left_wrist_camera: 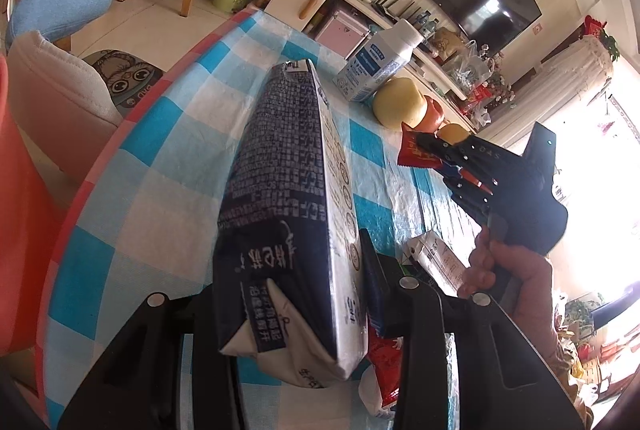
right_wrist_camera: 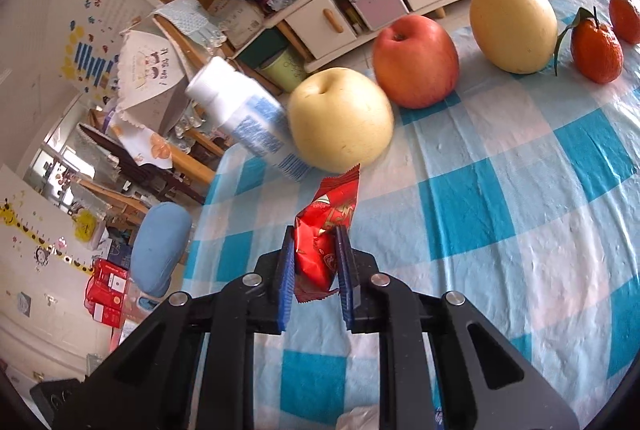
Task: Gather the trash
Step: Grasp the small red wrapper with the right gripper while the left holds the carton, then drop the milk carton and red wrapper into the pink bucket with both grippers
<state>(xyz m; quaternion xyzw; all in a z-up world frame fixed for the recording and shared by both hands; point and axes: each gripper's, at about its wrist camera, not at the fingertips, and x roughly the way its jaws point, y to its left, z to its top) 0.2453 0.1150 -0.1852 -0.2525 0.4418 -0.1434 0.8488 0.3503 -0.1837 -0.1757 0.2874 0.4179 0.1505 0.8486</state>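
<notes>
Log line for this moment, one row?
left tool: shut on dark milk carton | right tool: shut on red wrapper | white bottle, fruit: on checked cloth

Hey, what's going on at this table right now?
A person is clearing trash off a blue checked tablecloth with two handheld grippers. The left gripper is clamped on a dark blue and white milk carton. The right gripper is shut on a red snack wrapper, near a tipped white bottle. The apples, pears and tangerines sit untouched along the far edge.
</notes>
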